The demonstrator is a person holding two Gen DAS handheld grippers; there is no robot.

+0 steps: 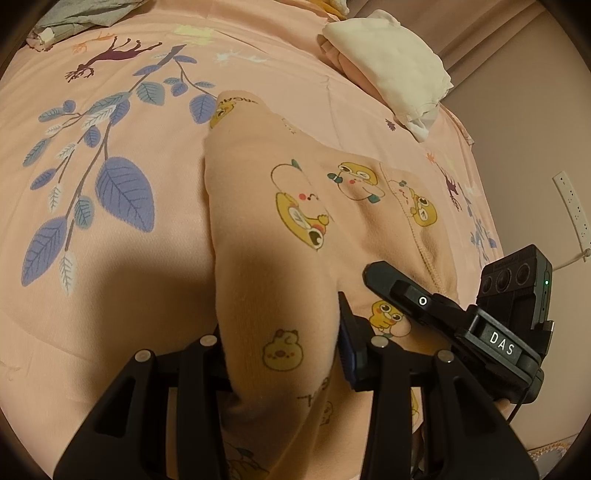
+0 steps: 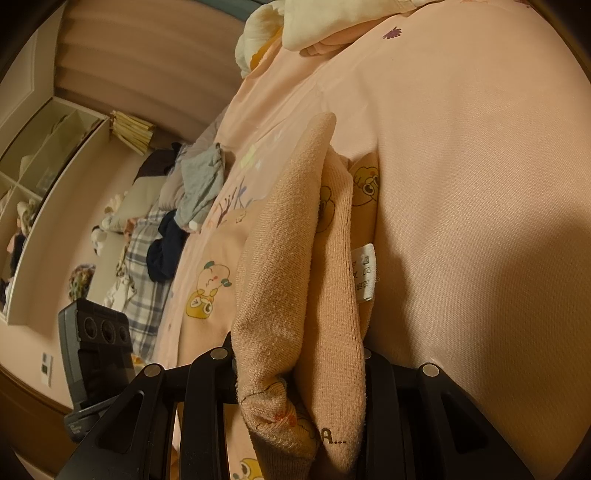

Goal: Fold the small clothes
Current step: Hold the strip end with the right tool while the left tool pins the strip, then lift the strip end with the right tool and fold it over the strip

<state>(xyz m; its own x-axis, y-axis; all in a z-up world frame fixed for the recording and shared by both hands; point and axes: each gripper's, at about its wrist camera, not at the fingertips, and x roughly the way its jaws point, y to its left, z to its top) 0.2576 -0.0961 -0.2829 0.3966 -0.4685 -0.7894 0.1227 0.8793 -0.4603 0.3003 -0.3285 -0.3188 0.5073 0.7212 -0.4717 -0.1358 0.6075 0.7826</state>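
A small peach garment (image 1: pixel 295 221) printed with yellow cartoon ducks lies along the pink bedsheet (image 1: pixel 110 258), and its near end is lifted and bunched. My left gripper (image 1: pixel 280 350) is shut on that bunched end, with fabric filling the gap between its black fingers (image 1: pixel 347 343). My right gripper (image 1: pixel 406 295), labelled DAS, reaches in from the right and touches the same garment's edge. In the right wrist view the right gripper (image 2: pixel 299 354) is shut on several folded layers of the garment (image 2: pixel 280 277). A white care label (image 2: pixel 364 273) hangs from one layer.
A folded stack of cream and pink clothes (image 1: pixel 391 74) sits at the far right of the bed, and a grey garment (image 1: pixel 85 18) lies far left. A power strip (image 1: pixel 572 210) hangs on the wall. Loose clothes (image 2: pixel 199 184), a plaid cloth (image 2: pixel 144 258) and wall shelves (image 2: pixel 37 166) lie beyond the bed.
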